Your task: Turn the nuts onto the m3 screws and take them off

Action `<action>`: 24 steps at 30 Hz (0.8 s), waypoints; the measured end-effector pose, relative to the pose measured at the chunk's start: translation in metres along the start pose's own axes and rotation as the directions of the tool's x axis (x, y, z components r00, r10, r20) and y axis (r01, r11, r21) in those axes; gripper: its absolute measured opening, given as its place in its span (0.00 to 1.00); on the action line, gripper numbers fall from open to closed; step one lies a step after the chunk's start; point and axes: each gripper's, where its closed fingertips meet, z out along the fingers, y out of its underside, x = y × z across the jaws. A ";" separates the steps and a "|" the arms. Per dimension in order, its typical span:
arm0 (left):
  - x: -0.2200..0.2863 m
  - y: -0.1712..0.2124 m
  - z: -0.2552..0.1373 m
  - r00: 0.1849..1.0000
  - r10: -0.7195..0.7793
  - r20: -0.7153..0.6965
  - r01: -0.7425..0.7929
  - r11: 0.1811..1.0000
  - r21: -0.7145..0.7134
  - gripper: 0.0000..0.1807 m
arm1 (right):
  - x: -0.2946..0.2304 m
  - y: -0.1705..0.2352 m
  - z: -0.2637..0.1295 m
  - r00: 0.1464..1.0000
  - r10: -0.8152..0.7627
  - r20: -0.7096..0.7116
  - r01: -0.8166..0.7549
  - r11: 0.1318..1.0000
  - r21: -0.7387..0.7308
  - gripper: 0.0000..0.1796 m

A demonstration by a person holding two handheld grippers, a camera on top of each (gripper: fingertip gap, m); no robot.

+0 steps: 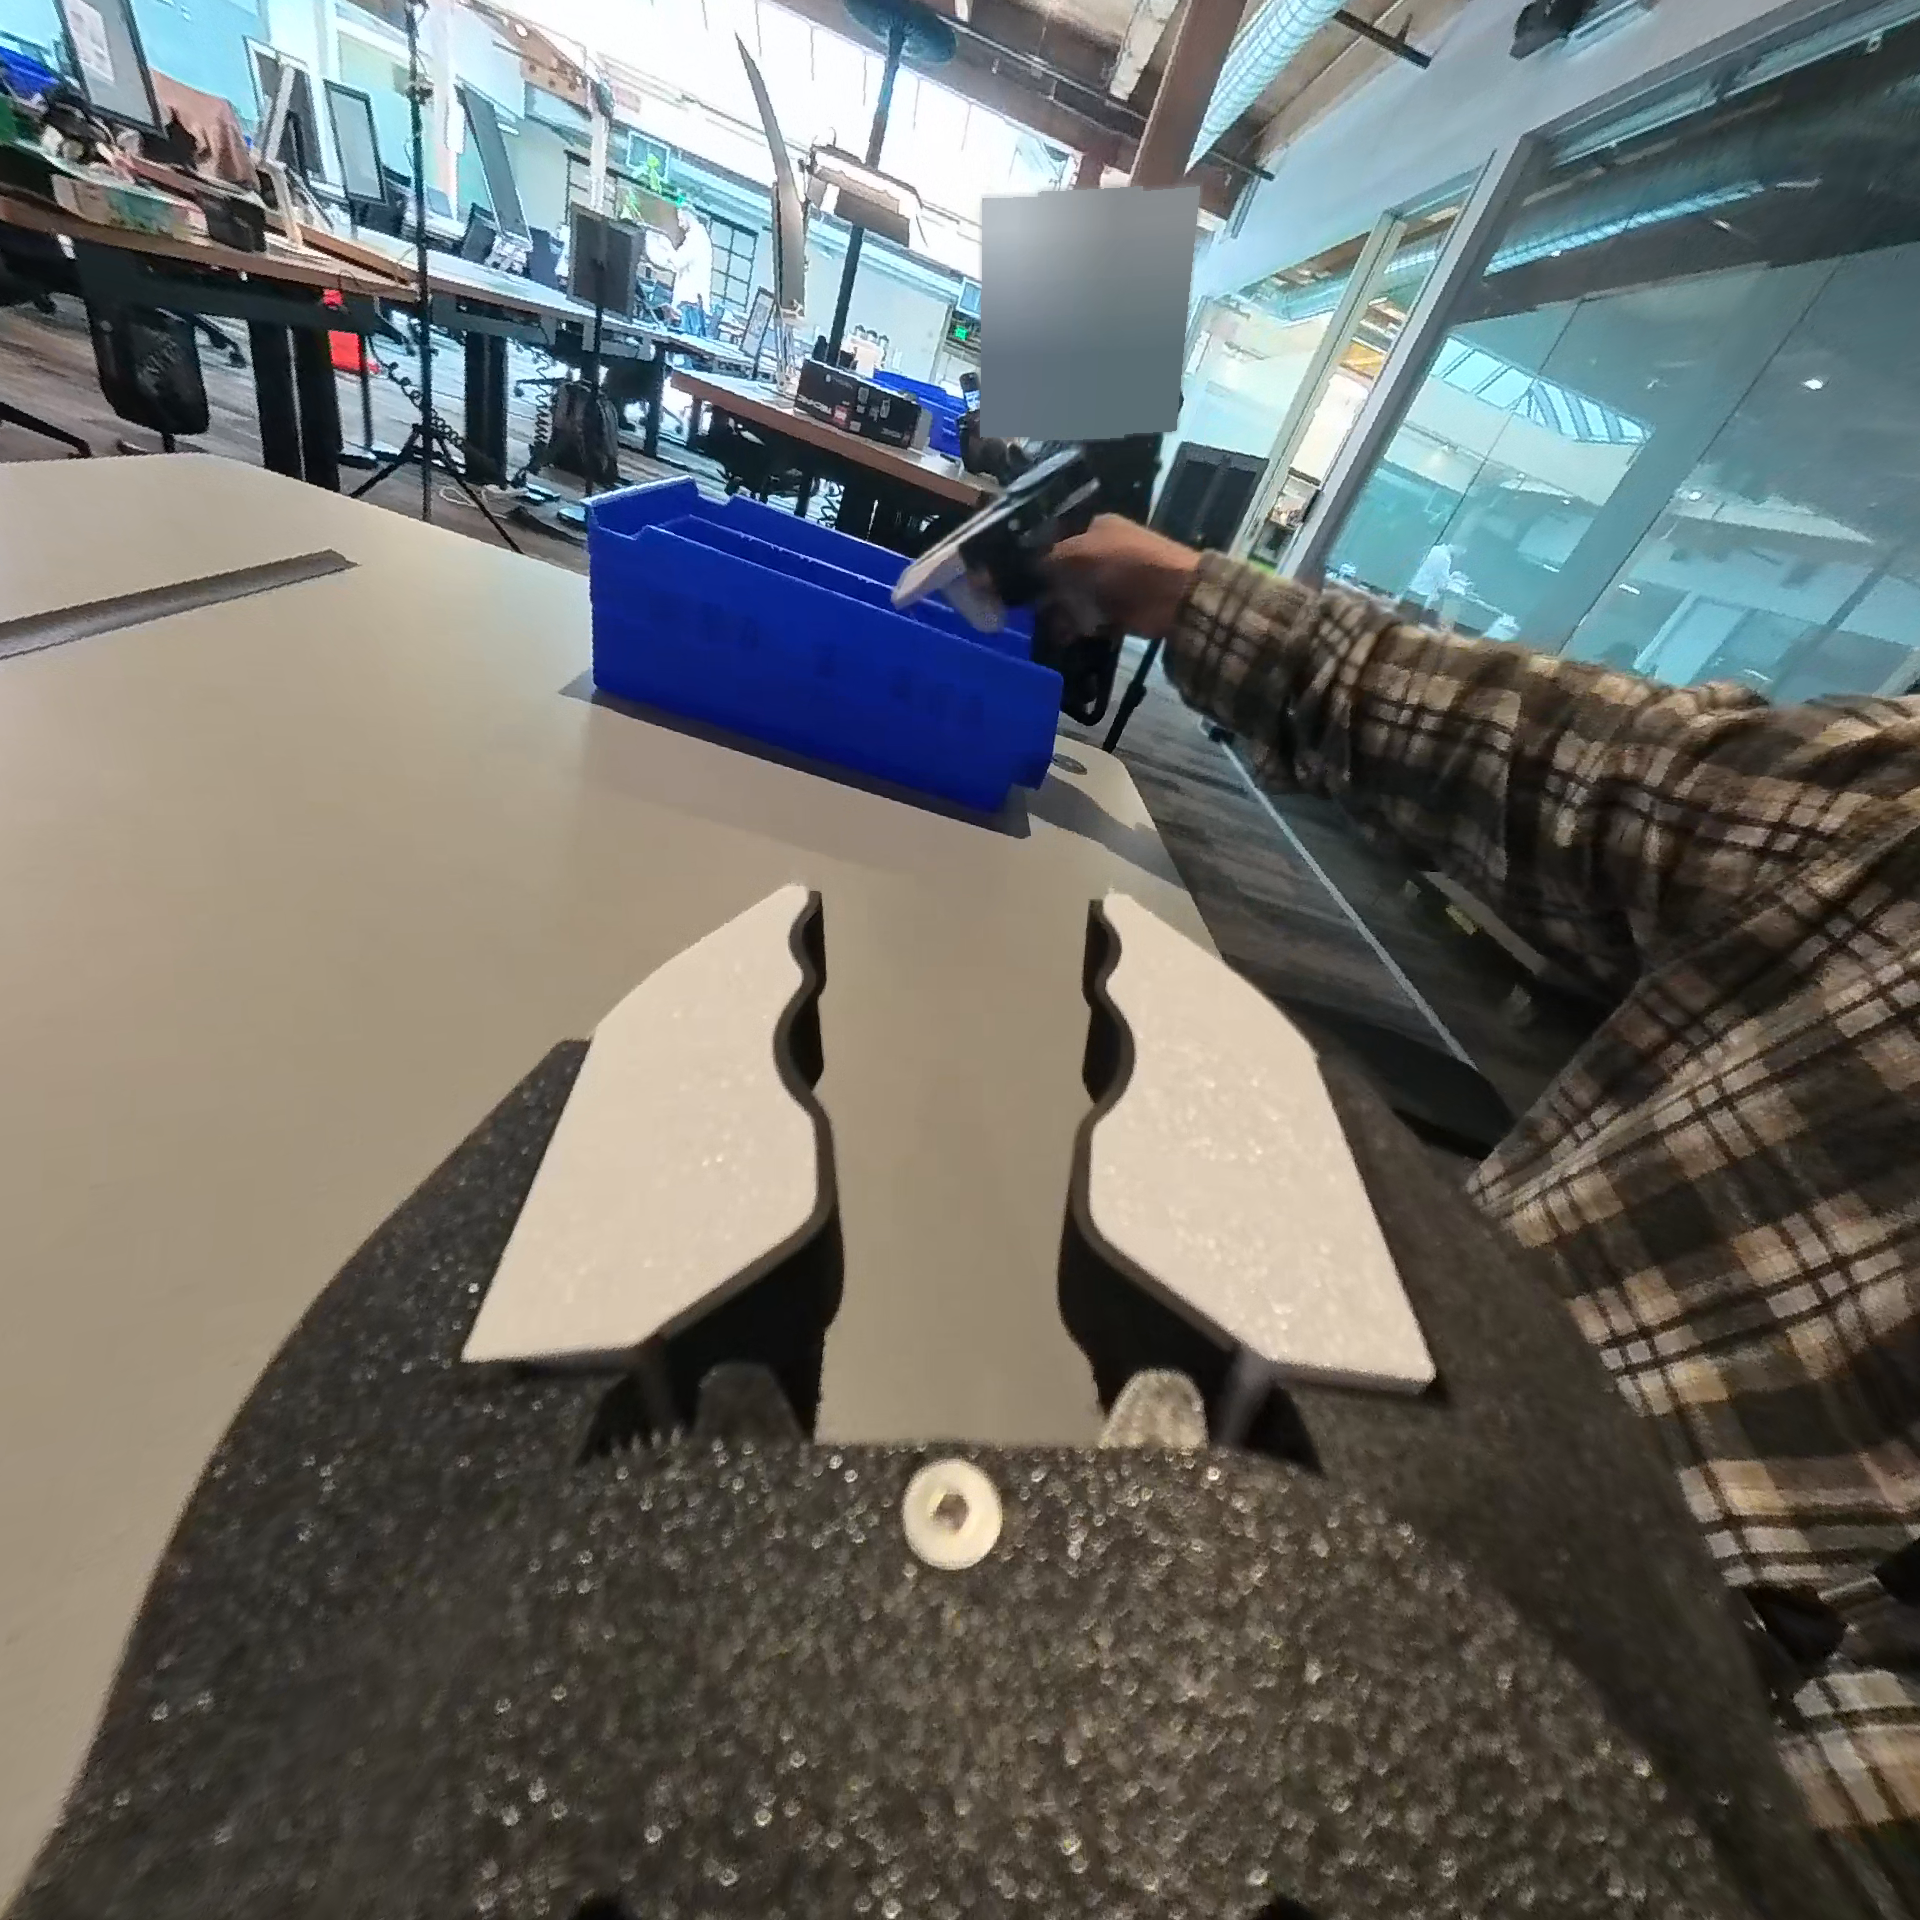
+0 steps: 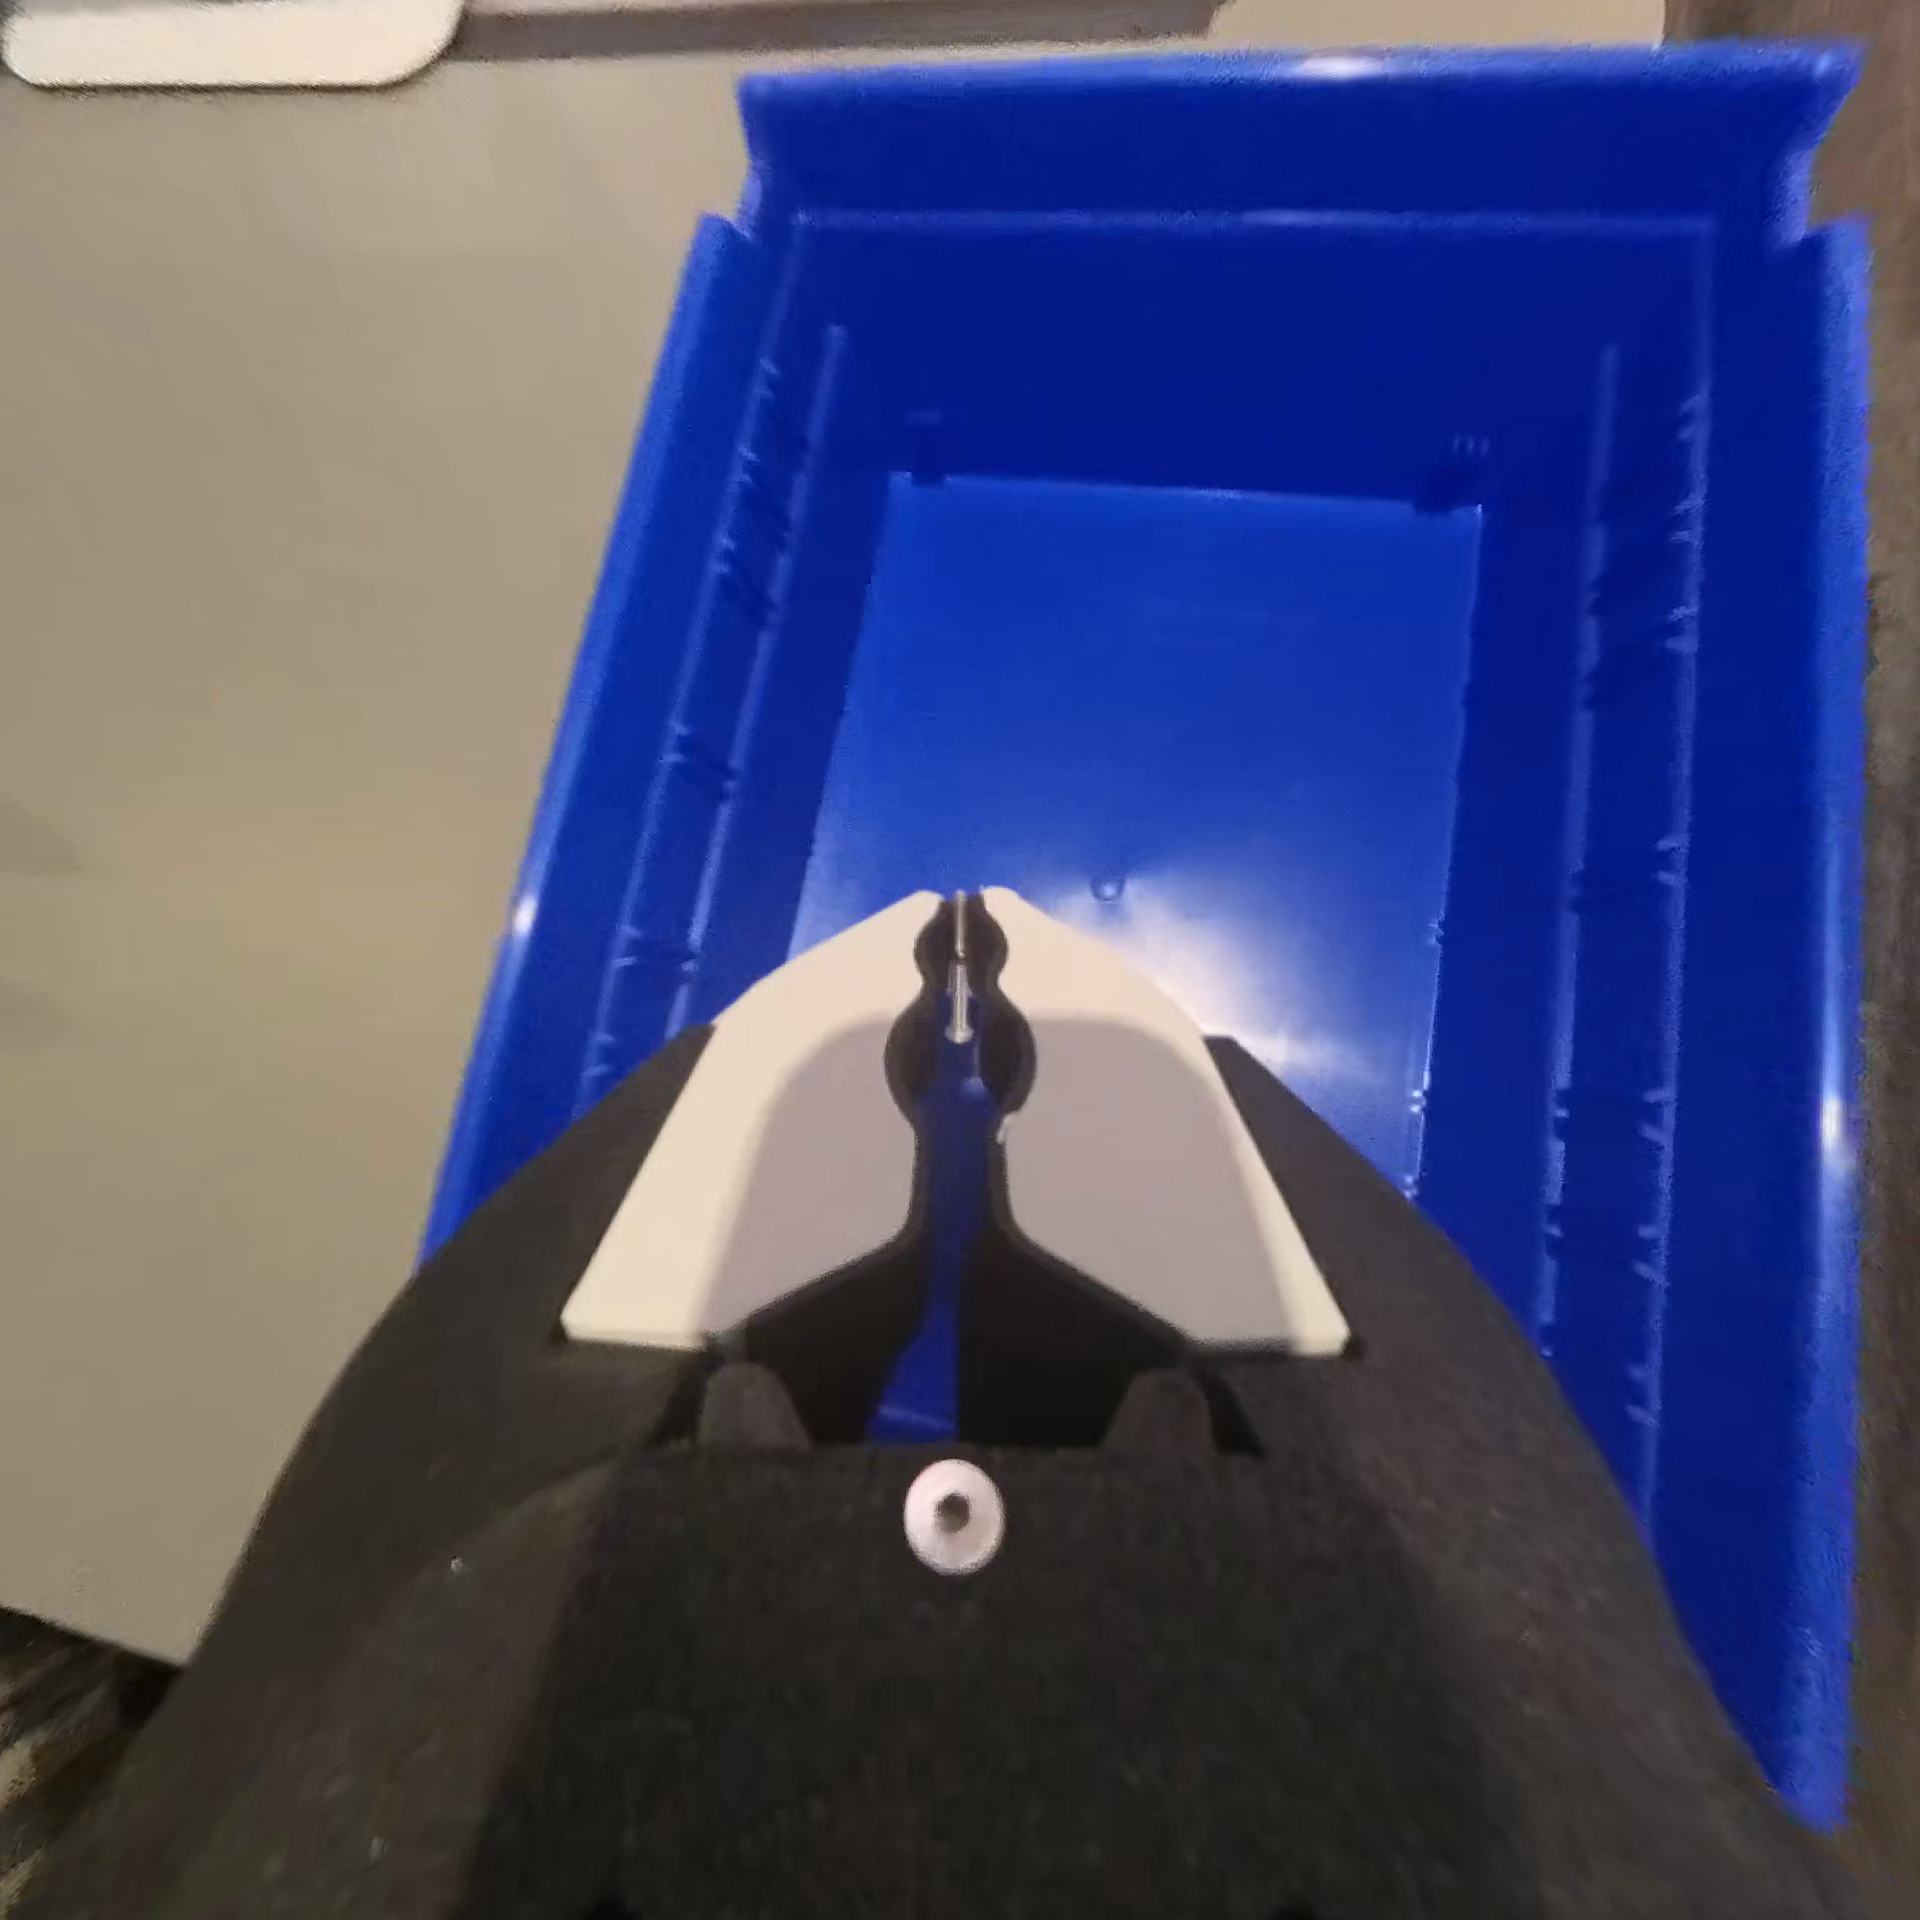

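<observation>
My right gripper (image 2: 961, 902) is shut on a thin silver screw (image 2: 958, 977) that lies lengthwise between its white fingers, above the inside of a blue bin (image 2: 1143, 343). The bin floor shows no loose parts except a small mark. In the left wrist view my left gripper (image 1: 954, 914) is open and empty, low over the grey table (image 1: 312, 831), pointing toward the blue bin (image 1: 810, 665). The right gripper (image 1: 961, 577) shows there too, held in a hand over the bin's far right end. No nut is visible.
A person's plaid sleeve (image 1: 1558, 831) reaches in from the right. The table's right edge (image 1: 1164, 831) drops to a dark floor beside a glass wall. A grey slot (image 1: 177, 603) sits at the table's far left. Desks and monitors stand behind. Across from one pair of fingers to the other is roughly 45 centimeters.
</observation>
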 end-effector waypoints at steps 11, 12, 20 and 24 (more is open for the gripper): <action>0.001 -0.004 -0.004 1.000 0.006 -0.006 -0.006 1.000 0.007 0.26 | 0.028 0.034 0.047 0.994 0.105 -0.032 -0.108 0.987 -0.123 0.07; 0.001 -0.005 -0.005 1.000 0.008 -0.005 -0.007 1.000 0.011 0.26 | 0.029 0.034 0.045 0.994 0.101 -0.041 -0.105 0.988 -0.113 0.09; 0.004 -0.008 -0.005 1.000 0.019 -0.005 -0.019 1.000 0.019 0.26 | 0.013 -0.042 -0.026 0.994 0.032 -0.101 -0.013 0.983 0.185 0.19; 0.003 -0.008 -0.005 1.000 0.022 0.000 -0.022 1.000 0.017 0.26 | -0.046 -0.100 -0.075 0.985 -0.132 -0.111 0.167 0.893 0.418 0.24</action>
